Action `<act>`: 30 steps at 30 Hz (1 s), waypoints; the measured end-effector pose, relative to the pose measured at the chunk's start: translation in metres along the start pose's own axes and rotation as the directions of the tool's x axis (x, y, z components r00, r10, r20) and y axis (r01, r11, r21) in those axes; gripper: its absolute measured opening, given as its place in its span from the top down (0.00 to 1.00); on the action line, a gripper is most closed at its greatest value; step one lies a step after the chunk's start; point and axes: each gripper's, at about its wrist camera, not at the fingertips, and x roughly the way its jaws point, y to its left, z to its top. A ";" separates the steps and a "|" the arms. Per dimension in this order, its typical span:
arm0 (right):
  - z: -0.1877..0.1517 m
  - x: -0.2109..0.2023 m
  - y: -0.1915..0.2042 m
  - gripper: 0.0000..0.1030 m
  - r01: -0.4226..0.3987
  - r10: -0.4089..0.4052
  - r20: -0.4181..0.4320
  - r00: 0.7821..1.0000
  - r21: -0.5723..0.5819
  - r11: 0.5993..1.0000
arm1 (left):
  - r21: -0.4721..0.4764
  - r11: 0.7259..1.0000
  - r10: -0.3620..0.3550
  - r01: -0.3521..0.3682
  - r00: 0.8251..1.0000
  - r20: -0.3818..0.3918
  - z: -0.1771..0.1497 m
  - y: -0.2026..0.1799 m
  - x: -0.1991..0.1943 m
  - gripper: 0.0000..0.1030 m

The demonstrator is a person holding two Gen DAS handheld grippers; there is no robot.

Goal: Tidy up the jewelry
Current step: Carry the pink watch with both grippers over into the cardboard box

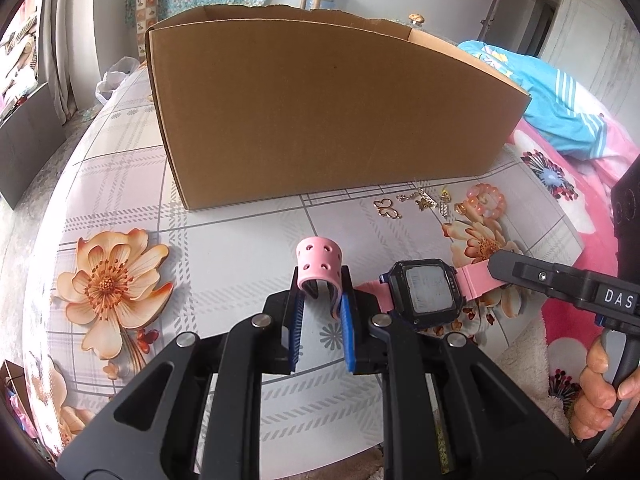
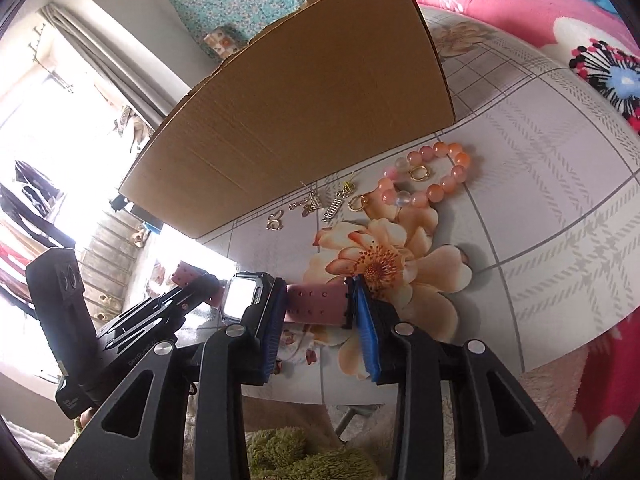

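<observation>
The left gripper (image 1: pixel 320 312) is clamped on one pink strap end of the watch (image 1: pixel 426 290), which sits low over the table (image 1: pixel 240 232) before the cardboard box (image 1: pixel 320 112). The right gripper (image 2: pixel 320 312) straddles the other strap, whether pinching it is unclear. If the two pull apart or lift unevenly, the strap could slip free and the watch drop near the bead bracelet (image 2: pixel 436 176).

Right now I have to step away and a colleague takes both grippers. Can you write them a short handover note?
Left gripper: shut on the watch's curled pink strap end.
Right gripper: jaws either side of the other pink strap; grip not confirmed.
On the tablecloth by the cardboard box: bead bracelet, gold hoop earrings, small gold charms.
Done: cannot tell; the box's inside is hidden.
Left: watch, bracelet, earrings and charms, probably into the box.
</observation>
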 end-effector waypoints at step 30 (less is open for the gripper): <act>0.183 -0.047 0.119 0.94 0.011 0.060 0.169 0.984 -0.391 0.920 | 0.042 0.972 -0.235 0.233 0.969 0.081 0.200 -0.001 -0.050 0.88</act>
